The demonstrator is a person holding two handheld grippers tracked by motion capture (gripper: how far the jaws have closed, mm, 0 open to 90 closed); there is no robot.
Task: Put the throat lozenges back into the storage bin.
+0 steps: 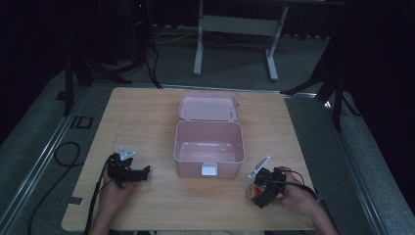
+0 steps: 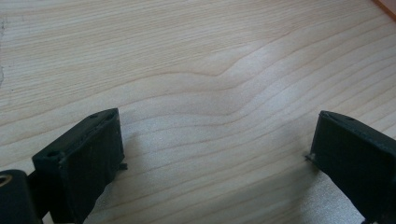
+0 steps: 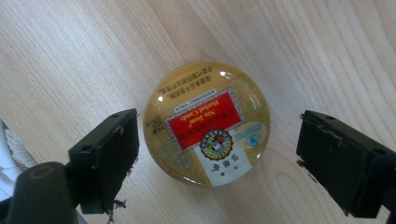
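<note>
Spreading across the scene: a pale wooden desk, carrying at its middle an open pink plastic storage box with its hinged lid lying back flat and its inside looking bare. Resting near the desk's front right edge, just right of the box's front corner: a round gold candy tin with a red label, lying flat, lid up. Hovering right over that tin: the right gripper, its fingers standing wide apart, one to each side of the tin, neither touching it, nothing held. Probably the step in hand: closing on the tin for a lift toward the box. Doing it well, judging from this: lowering until the pads sit beside the tin's low rim rather than over its domed glossy top, keeping the tin centred in the gap, squeezing evenly against a likely slip on smooth metal. Waiting at the desk's front left, well apart from the box: the left gripper, its fingers also spread wide over bare wood, gripping nothing.
</note>
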